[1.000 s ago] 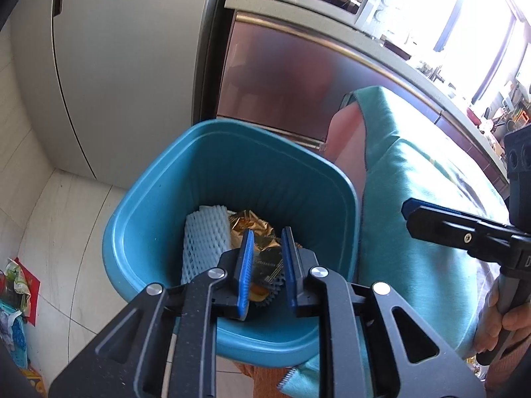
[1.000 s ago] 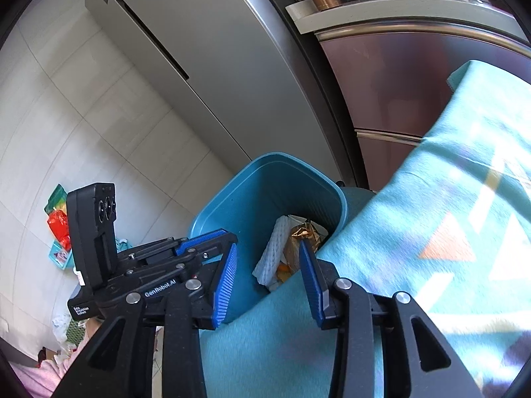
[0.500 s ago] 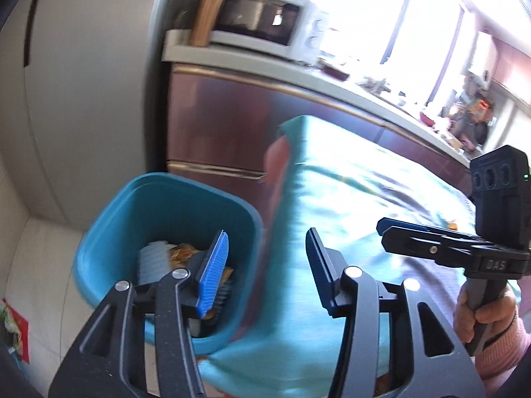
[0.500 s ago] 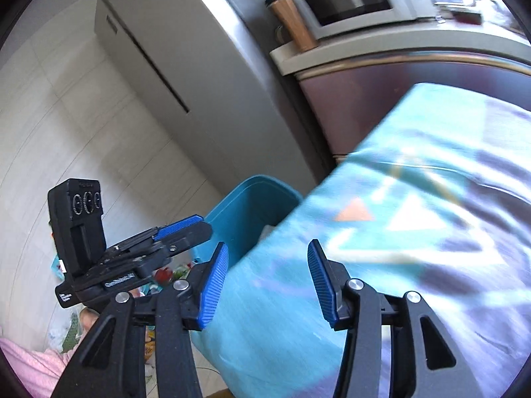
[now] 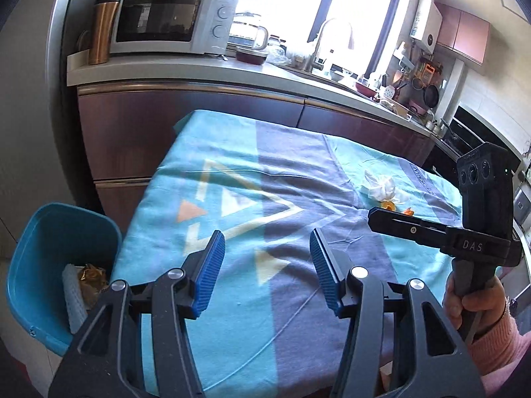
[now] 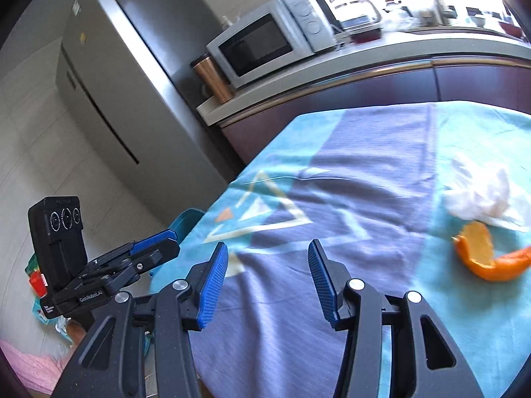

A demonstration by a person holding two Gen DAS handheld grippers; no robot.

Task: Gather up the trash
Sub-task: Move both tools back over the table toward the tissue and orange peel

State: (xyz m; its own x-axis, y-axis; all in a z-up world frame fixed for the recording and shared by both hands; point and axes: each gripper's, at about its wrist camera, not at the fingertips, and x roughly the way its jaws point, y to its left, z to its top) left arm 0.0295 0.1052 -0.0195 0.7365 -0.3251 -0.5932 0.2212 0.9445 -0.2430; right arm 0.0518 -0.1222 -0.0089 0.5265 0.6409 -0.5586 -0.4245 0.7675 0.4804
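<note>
Orange peel [image 6: 488,258] and crumpled tissue [image 6: 481,195] are seen on the tablecloth [image 6: 381,199]; left gripper [image 5: 265,265], its jaws just opened wider, and right gripper [image 6: 268,278] are held apart, empty.

Under the ribbed blue fingers [image 5: 209,267], the tablecloth [image 5: 298,205] is soft matt cloth, lightly creased. Ahead and right of them lies crumpled white tissue [image 6: 481,195], probably paper, beside waxy orange peel [image 6: 488,258]. Left of the fingers, the bin [image 5: 23,265] is smooth, faintly glossy blue plastic.
</note>
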